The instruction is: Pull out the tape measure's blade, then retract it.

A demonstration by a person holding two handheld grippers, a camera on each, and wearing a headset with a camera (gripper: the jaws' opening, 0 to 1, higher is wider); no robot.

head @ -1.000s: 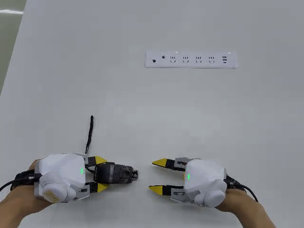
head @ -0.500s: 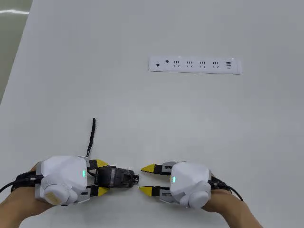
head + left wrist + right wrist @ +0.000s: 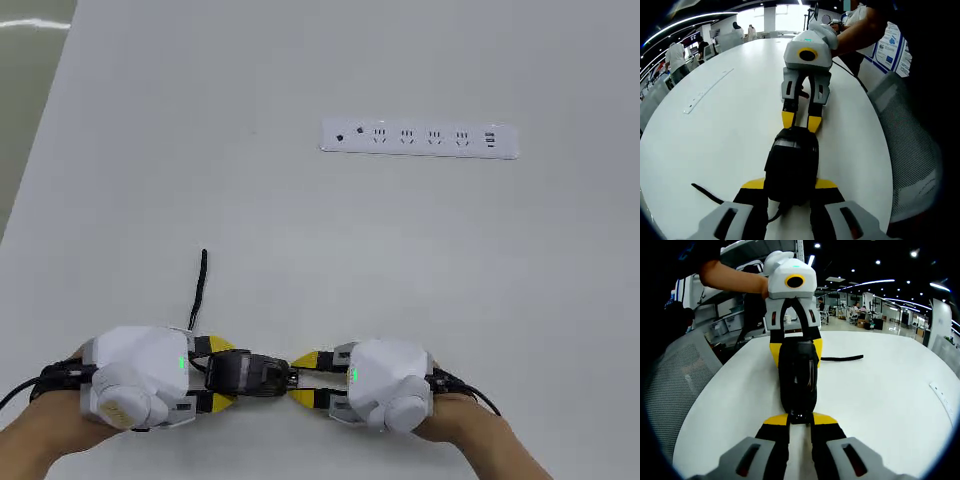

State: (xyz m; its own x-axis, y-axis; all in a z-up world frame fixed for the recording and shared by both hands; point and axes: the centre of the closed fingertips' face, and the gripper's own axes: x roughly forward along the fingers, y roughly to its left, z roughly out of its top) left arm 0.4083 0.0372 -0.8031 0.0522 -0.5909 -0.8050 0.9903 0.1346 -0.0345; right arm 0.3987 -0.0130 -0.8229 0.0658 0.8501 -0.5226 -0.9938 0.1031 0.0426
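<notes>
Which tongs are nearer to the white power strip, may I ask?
Right. The right tongs sit on the near side of the white power strip; the left tongs, clamping the black tape measure, lie farther left.

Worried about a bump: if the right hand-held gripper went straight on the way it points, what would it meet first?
The tape measure, almost at once: its front end sits at the yellow tips of the right hand-held gripper; the left hand-held gripper clamps its body.

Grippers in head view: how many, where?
2. Left gripper at lower left, clamped on the tape measure; right gripper facing it, tips at the tape measure's front end.
</notes>
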